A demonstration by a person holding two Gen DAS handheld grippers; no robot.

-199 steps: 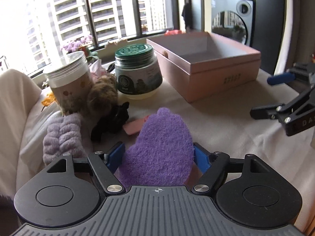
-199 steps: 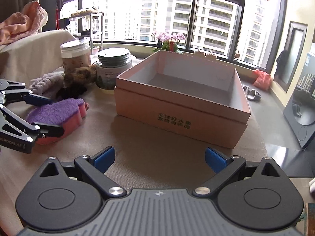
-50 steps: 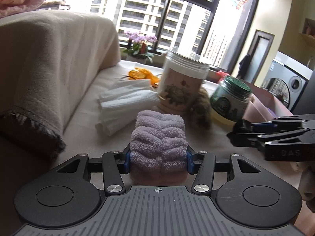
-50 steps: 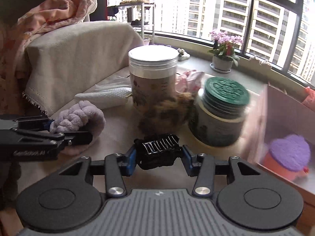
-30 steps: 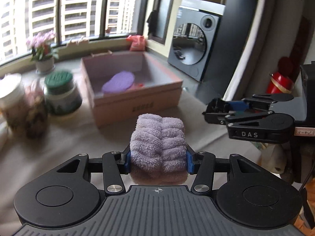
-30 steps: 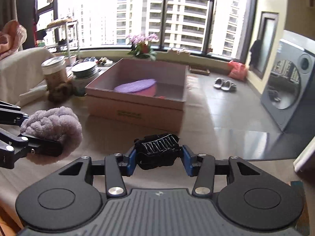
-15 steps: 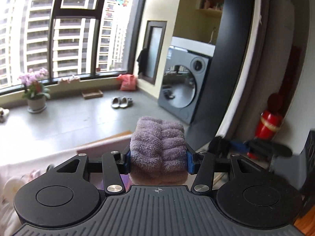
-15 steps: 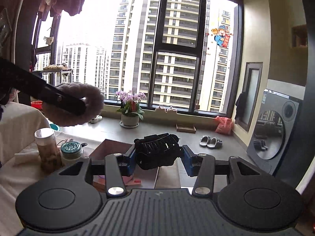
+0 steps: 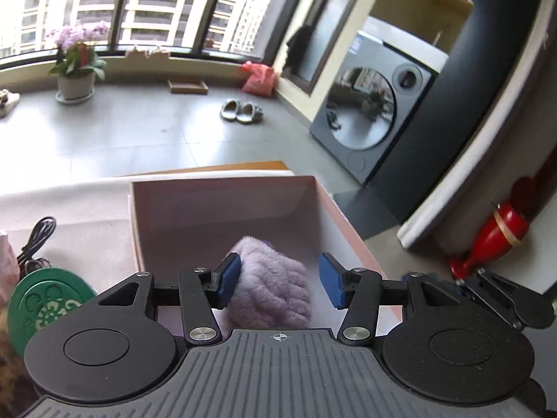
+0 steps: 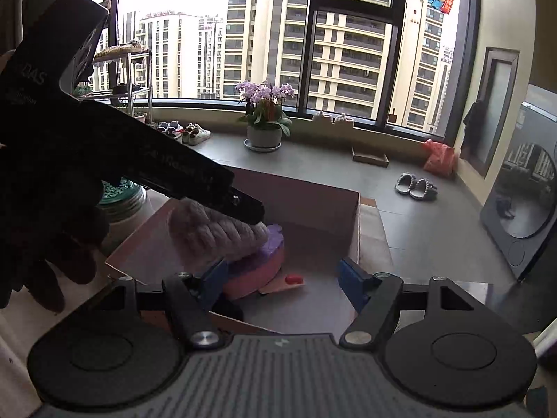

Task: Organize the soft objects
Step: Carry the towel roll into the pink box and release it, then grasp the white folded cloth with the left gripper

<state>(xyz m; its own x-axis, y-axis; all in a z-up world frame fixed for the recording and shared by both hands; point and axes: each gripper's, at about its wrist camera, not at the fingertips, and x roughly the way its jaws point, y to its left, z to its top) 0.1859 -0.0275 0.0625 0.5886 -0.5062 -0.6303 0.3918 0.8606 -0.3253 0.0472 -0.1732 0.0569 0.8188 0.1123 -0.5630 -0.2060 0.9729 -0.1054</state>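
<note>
Both grippers hang over the open pink box [image 9: 222, 179] [image 10: 313, 209]. The fluffy lilac headband [image 9: 269, 282] [image 10: 212, 233] lies between the pads of my left gripper [image 9: 280, 280]. It touches the left pad, a thin gap shows at the right pad, and it rests on the purple-and-pink sponge [image 10: 264, 261] in the box. My right gripper [image 10: 283, 278] has its jaws opening, with nothing between the pads. A dark shape [image 10: 228, 308] lies in the box just under its left pad; I cannot tell whether it is the black hair clip. The right gripper's fingers [image 9: 501, 299] show at the box's right side.
A green-lidded jar [image 9: 48, 306] [image 10: 118, 191] and a black cable [image 9: 38, 233] sit left of the box. A small red piece [image 10: 294, 279] lies on a peach card inside. A gloved hand [image 10: 52, 244] holds the left gripper. Beyond are a potted orchid [image 10: 264, 118], slippers [image 10: 416, 184] and a washing machine [image 9: 372, 104].
Both grippers swung down over the box. The black hair clip has left the right jaws, which now stand wider. The headband no longer fills the left jaws and sits lower.
</note>
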